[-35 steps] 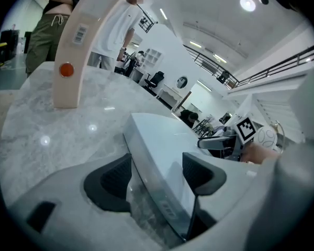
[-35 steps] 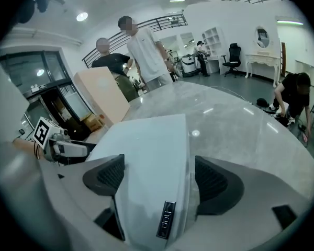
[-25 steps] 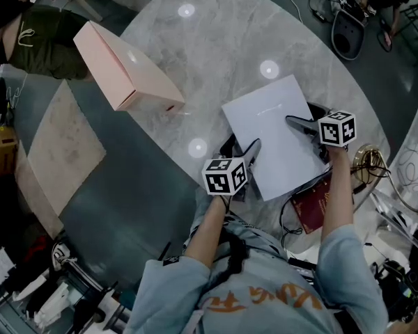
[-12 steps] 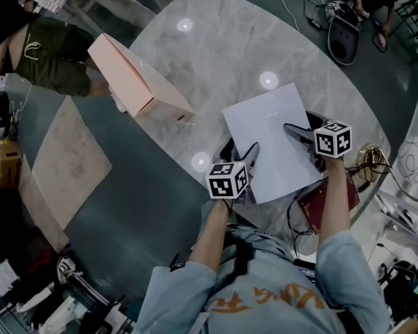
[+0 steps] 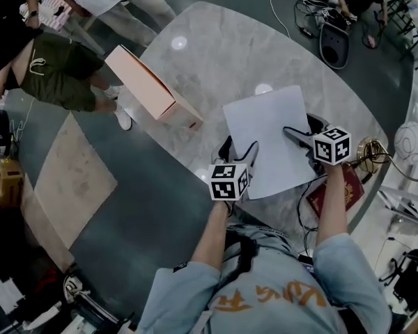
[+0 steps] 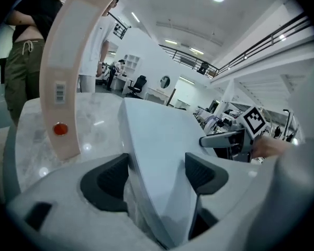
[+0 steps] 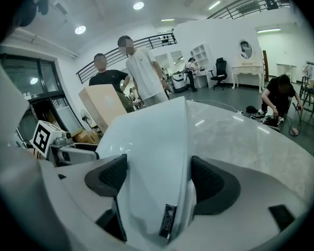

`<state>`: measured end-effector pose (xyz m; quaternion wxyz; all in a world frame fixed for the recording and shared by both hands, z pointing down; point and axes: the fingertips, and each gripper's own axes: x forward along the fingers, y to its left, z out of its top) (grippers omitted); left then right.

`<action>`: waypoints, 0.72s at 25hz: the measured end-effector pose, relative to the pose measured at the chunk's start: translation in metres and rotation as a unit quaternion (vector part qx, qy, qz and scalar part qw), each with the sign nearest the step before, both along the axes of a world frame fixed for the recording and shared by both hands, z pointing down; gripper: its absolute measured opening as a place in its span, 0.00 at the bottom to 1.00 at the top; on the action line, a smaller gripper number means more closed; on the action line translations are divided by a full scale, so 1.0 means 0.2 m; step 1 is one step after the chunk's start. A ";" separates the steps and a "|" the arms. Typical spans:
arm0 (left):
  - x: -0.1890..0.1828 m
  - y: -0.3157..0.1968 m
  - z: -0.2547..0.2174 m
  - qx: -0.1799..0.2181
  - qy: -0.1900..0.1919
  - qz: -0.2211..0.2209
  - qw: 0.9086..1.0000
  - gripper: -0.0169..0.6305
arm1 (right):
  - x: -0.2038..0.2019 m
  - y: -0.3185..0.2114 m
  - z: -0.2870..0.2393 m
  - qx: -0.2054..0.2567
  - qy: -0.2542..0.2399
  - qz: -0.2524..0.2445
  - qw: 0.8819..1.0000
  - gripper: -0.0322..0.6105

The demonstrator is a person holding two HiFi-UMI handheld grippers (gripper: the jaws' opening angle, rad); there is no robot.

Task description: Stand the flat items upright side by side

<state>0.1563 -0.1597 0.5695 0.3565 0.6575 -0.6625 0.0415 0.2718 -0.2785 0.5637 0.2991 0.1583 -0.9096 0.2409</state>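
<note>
Left gripper (image 6: 157, 172) and right gripper (image 7: 154, 179) each clamp a near edge of the thin white rectangular box (image 5: 272, 134), tilted over the grey marble worktop (image 5: 216, 54). The right jaws have just been closing on it. Next: tip it up evenly with both grippers and land its edge beside the upright pink cardboard box (image 5: 153, 89).

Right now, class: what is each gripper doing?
Left gripper: closed on the white flat box.
Right gripper: fingers have just been closing, now gripping the same white flat box.

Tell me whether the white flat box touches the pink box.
Apart. The head view shows bare marble tabletop between the white flat box and the pink box.
</note>
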 end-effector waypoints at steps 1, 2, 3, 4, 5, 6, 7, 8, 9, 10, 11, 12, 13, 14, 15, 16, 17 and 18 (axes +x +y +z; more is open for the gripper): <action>-0.02 0.00 -0.02 0.004 -0.008 0.005 1.000 0.57 | -0.01 0.01 -0.02 0.006 -0.002 0.005 1.000 0.66; -0.03 -0.01 -0.04 0.008 -0.016 0.010 1.000 0.57 | -0.01 0.02 -0.04 0.012 -0.003 0.011 1.000 0.66; -0.04 -0.01 -0.06 0.011 -0.023 0.016 1.000 0.57 | -0.01 0.02 -0.06 0.018 -0.005 0.017 1.000 0.65; -0.05 -0.01 -0.08 0.015 -0.029 0.021 0.999 0.57 | -0.02 0.03 -0.07 0.023 -0.007 0.023 0.999 0.65; -0.06 -0.02 -0.09 0.019 -0.034 0.025 0.999 0.57 | -0.02 0.04 -0.09 0.028 -0.009 0.028 0.999 0.65; -0.07 -0.02 -0.11 0.023 -0.039 0.030 0.999 0.57 | -0.03 0.04 -0.11 0.032 -0.011 0.033 0.999 0.65; -0.08 -0.02 -0.13 0.026 -0.044 0.034 0.998 0.57 | -0.03 0.05 -0.13 0.037 -0.012 0.037 0.999 0.65; -0.09 -0.03 -0.15 0.029 -0.049 0.037 0.998 0.57 | -0.03 0.05 -0.14 0.041 -0.013 0.041 0.998 0.65; -0.10 -0.03 -0.16 0.032 -0.054 0.041 0.997 0.57 | -0.04 0.06 -0.16 0.045 -0.014 0.045 0.998 0.65; -0.11 -0.04 -0.18 0.035 -0.058 0.045 0.997 0.57 | -0.04 0.05 -0.17 0.050 -0.015 0.049 0.997 0.65; -0.12 -0.05 -0.19 0.039 -0.063 0.048 0.996 0.57 | -0.05 0.05 -0.19 0.055 -0.016 0.053 0.997 0.65; -0.13 -0.06 -0.20 0.042 -0.067 0.051 0.996 0.57 | -0.05 0.05 -0.20 0.059 -0.017 0.057 0.996 0.65; -0.14 -0.06 -0.22 0.045 -0.070 0.053 0.995 0.57 | -0.06 0.05 -0.21 0.063 -0.018 0.061 0.996 0.65; -0.15 -0.07 -0.23 0.047 -0.073 0.056 0.995 0.57 | -0.06 0.06 -0.22 0.067 -0.019 0.064 0.996 0.65; -0.16 -0.07 -0.24 0.050 -0.074 0.059 0.994 0.57 | -0.06 0.06 -0.23 0.070 -0.019 0.068 0.995 0.65; -0.16 -0.07 -0.25 0.053 -0.075 0.062 0.994 0.57 | -0.07 0.07 -0.25 0.075 -0.019 0.072 0.994 0.65; -0.18 -0.08 -0.26 0.056 -0.076 0.063 0.994 0.57 | -0.07 0.07 -0.26 0.079 -0.019 0.075 0.994 0.65; -0.19 -0.08 -0.28 0.059 -0.078 0.064 0.993 0.57 | -0.08 0.07 -0.27 0.084 -0.019 0.078 0.993 0.65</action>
